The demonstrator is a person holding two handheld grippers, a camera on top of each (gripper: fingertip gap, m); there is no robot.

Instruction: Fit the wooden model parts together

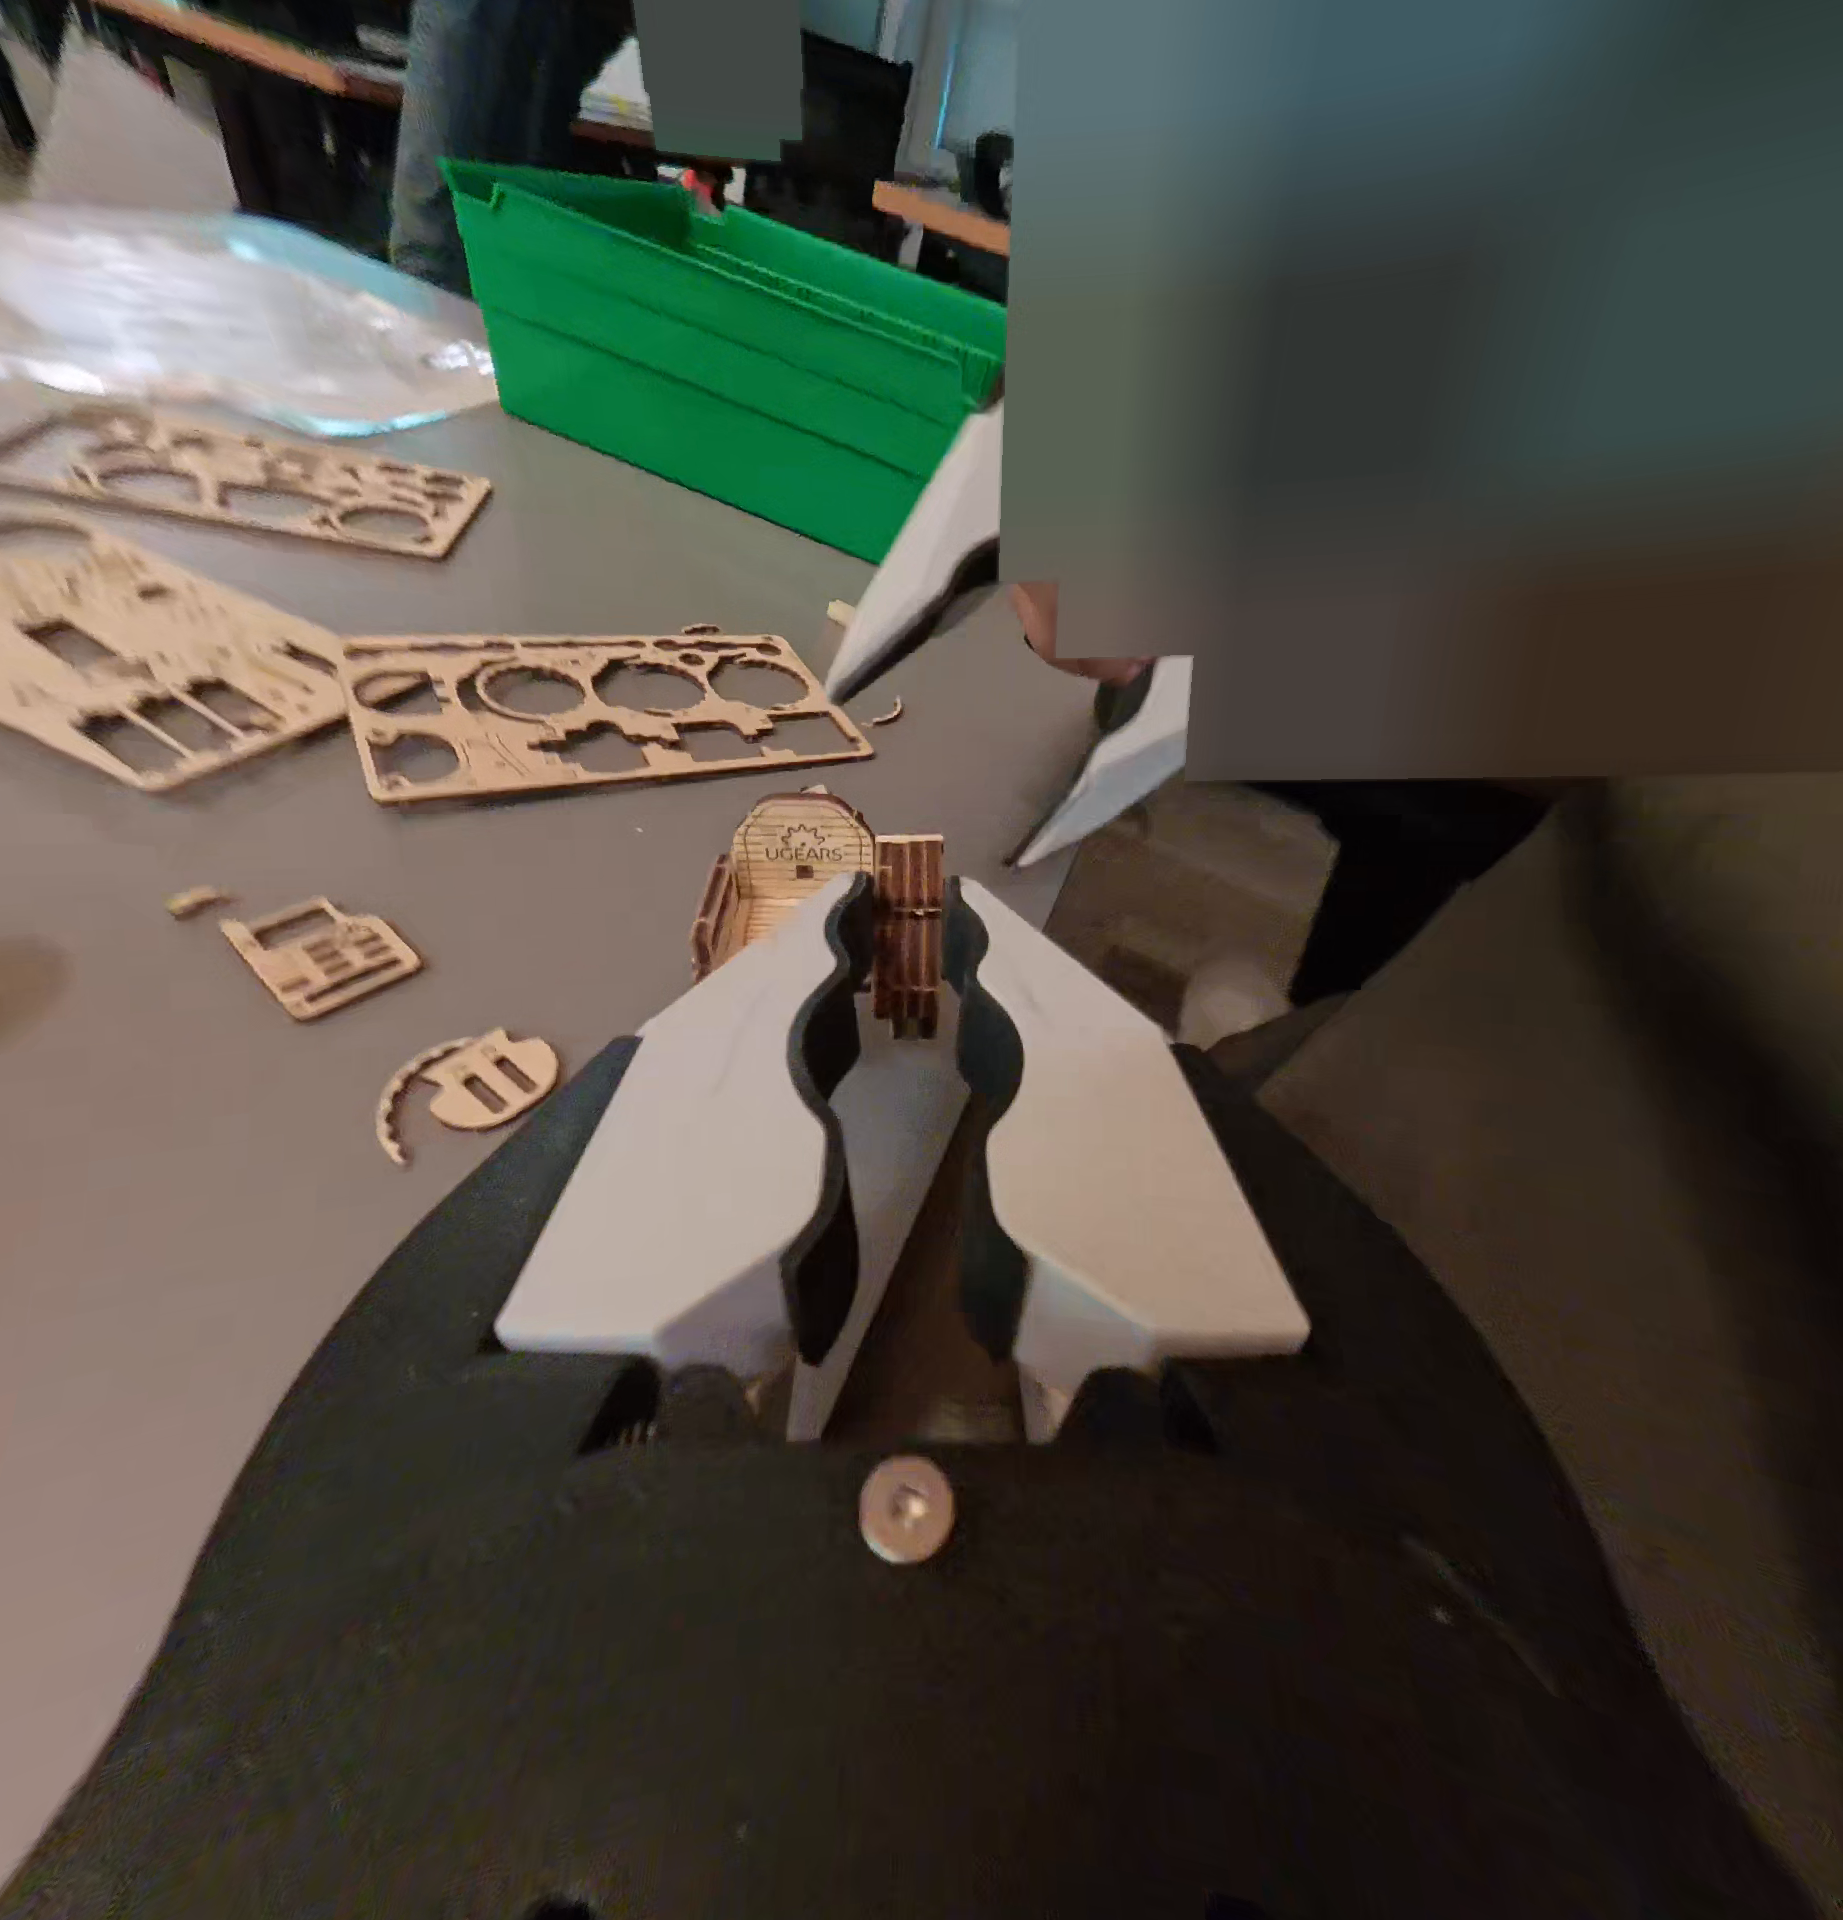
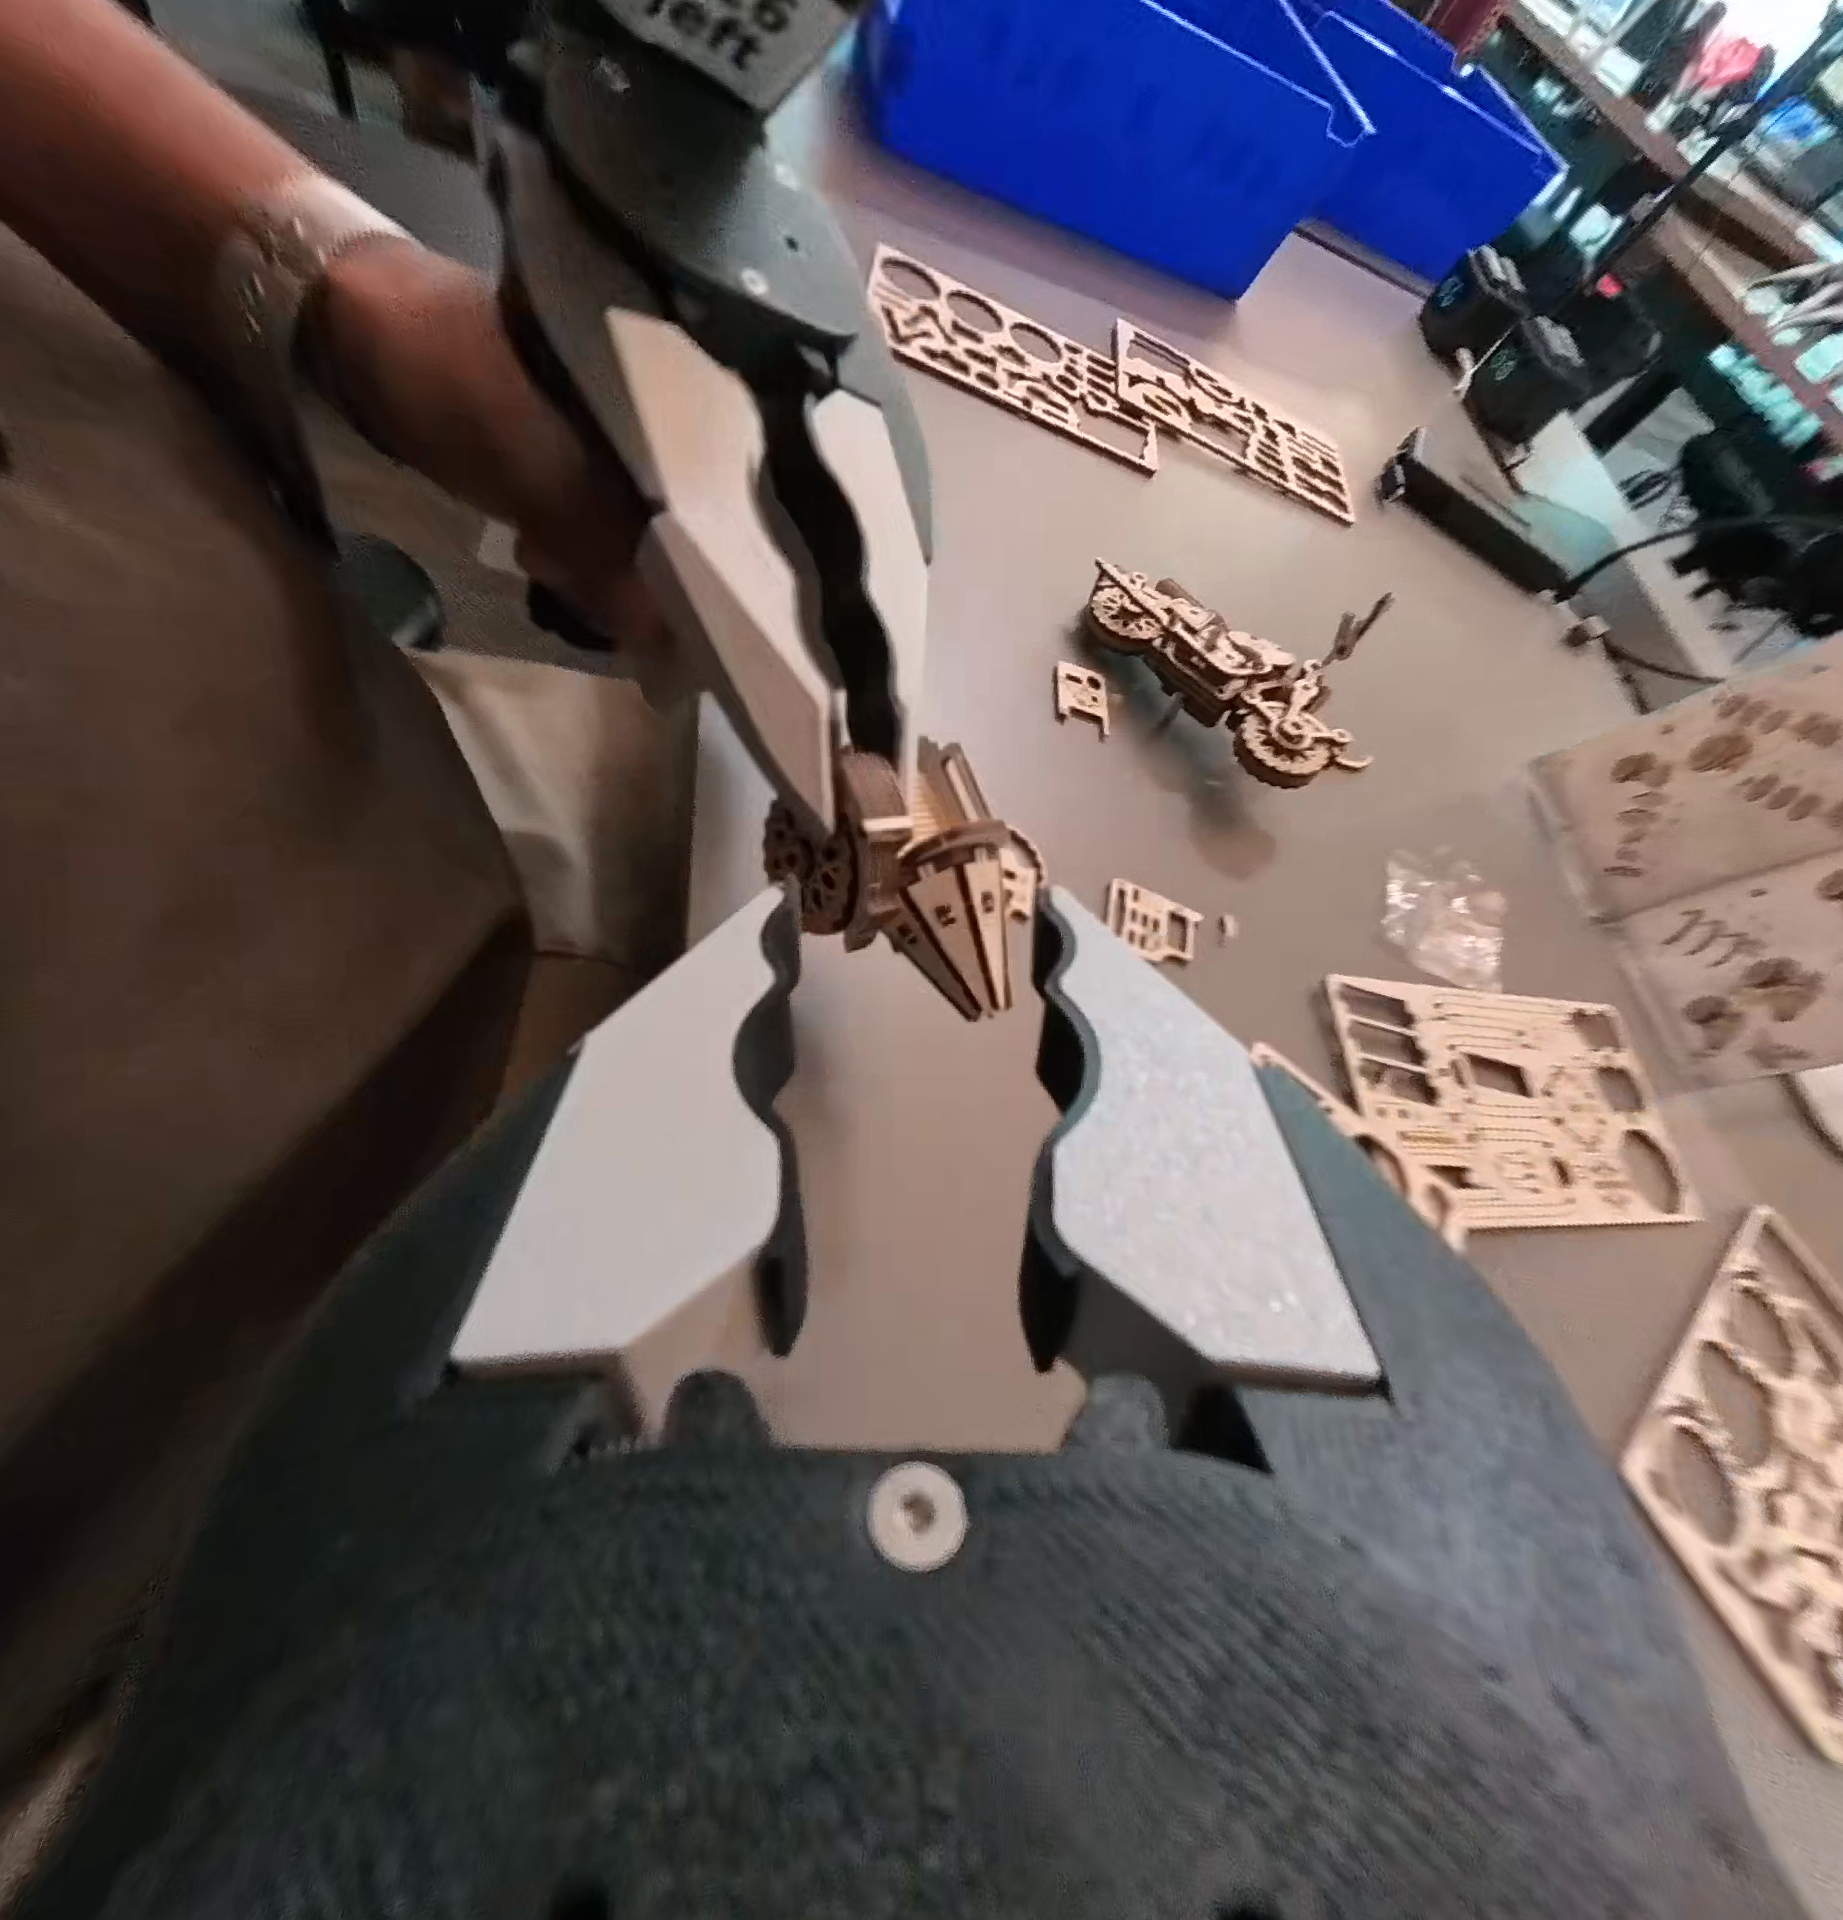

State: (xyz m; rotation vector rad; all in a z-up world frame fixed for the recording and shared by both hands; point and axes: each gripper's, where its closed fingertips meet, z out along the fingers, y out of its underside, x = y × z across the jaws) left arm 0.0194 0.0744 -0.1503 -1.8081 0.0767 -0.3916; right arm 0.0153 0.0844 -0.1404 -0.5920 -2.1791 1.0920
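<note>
My left gripper [image 1: 901, 899] is shut on a small wooden sidecar-like sub-assembly [image 1: 805, 864] and holds it by its dark slatted part, above the grey table. In the right wrist view the same sub-assembly [image 2: 938, 904], with a gear wheel on its left side, hangs from the left gripper [image 2: 865, 753]. Its pointed nose lies between the fingertips of my right gripper [image 2: 912, 914], which is open. The right gripper's white fingers [image 1: 922, 582] also show in the left wrist view, spread apart. A built wooden motorcycle model [image 2: 1218, 665] stands farther back on the table.
Punched-out wooden part sheets [image 1: 595, 712] [image 2: 1499, 1101] and loose small pieces [image 1: 319, 956] [image 2: 1151, 920] lie on the table. A green bin [image 1: 730, 353] and blue bins [image 2: 1156, 135] stand at the back. A clear plastic bag [image 1: 169, 301] lies at the far left.
</note>
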